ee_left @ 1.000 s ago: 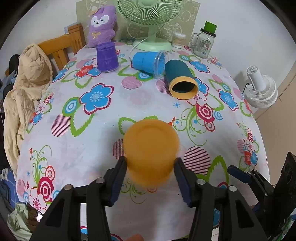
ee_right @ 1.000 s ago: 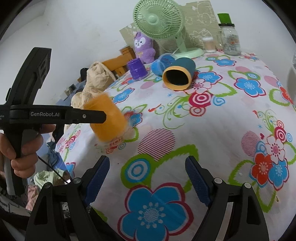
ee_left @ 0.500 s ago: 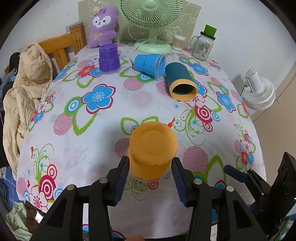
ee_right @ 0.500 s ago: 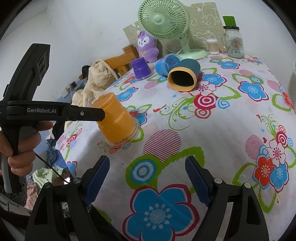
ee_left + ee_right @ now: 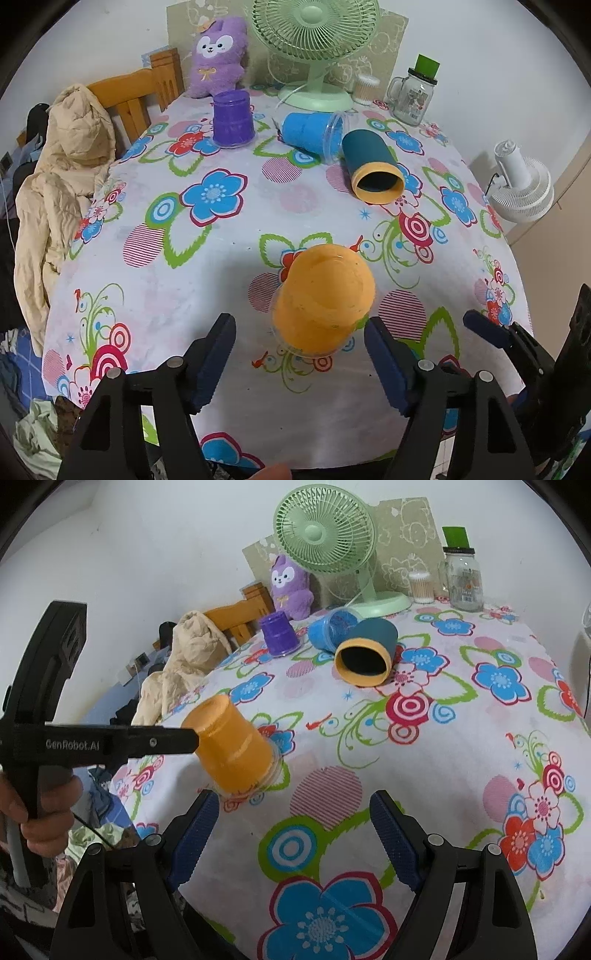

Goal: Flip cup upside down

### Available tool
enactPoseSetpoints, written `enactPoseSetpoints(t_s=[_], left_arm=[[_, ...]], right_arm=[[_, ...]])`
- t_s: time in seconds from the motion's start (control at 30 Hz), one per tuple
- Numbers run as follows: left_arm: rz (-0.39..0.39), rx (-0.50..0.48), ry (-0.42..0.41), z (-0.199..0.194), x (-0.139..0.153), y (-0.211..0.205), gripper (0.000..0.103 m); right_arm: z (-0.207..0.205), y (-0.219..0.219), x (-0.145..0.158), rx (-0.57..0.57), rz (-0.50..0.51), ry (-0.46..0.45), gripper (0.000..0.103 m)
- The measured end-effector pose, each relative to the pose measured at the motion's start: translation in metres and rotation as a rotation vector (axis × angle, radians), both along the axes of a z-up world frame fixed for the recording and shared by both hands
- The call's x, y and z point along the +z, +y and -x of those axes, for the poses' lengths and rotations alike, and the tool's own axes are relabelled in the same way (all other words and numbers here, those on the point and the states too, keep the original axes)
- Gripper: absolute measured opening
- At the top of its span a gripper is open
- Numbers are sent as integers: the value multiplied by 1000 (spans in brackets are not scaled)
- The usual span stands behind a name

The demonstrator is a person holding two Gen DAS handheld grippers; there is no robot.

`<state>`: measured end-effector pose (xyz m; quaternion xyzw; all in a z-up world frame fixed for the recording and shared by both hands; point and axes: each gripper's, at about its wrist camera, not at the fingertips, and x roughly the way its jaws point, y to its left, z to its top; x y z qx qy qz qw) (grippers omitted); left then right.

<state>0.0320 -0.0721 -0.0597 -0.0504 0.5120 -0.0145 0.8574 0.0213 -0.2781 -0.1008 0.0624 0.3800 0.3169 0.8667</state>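
Note:
An orange cup [image 5: 323,299] stands upside down on the flowered tablecloth, mouth down; it also shows in the right wrist view [image 5: 232,753]. My left gripper [image 5: 299,365] is open, its blue pads wide apart on either side of the cup and not touching it. My right gripper [image 5: 291,834] is open and empty, to the right of the cup above the table's front part. A teal cup with a yellow rim [image 5: 373,166] and a blue cup [image 5: 314,133] lie on their sides farther back. A purple cup [image 5: 232,120] stands upside down.
A green fan [image 5: 314,48], a purple plush toy [image 5: 218,55], a glass jar with a green lid [image 5: 413,92] and a cotton-swab box [image 5: 365,86] stand at the table's back. A chair with a beige coat [image 5: 62,177] is left. A white fan [image 5: 524,184] stands right.
The left gripper set the orange cup down mouth-down on the cloth, then opened and let it go. The right gripper stayed open and nearly still.

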Motion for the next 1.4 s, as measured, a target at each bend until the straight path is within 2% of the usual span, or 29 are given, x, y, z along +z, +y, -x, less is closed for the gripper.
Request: enactPoseSetpoints(t_s=[0.3, 0.6, 0.8, 0.9, 1.4], left_arm=[[4, 10, -33, 6, 11, 10, 81], [-32, 24, -169, 14, 41, 20, 89], [-21, 37, -211, 19, 46, 26, 90], [-13, 38, -235, 22, 50, 28, 92], [11, 50, -394, 43, 80, 41, 98]], right_arm=[[-3, 11, 22, -16, 27, -37, 86], [-5, 22, 59, -30, 47, -127, 86], [3, 30, 89, -49, 52, -223, 86], [7, 33, 99, -68, 45, -264, 96], [26, 40, 132, -99, 9, -350, 96]])
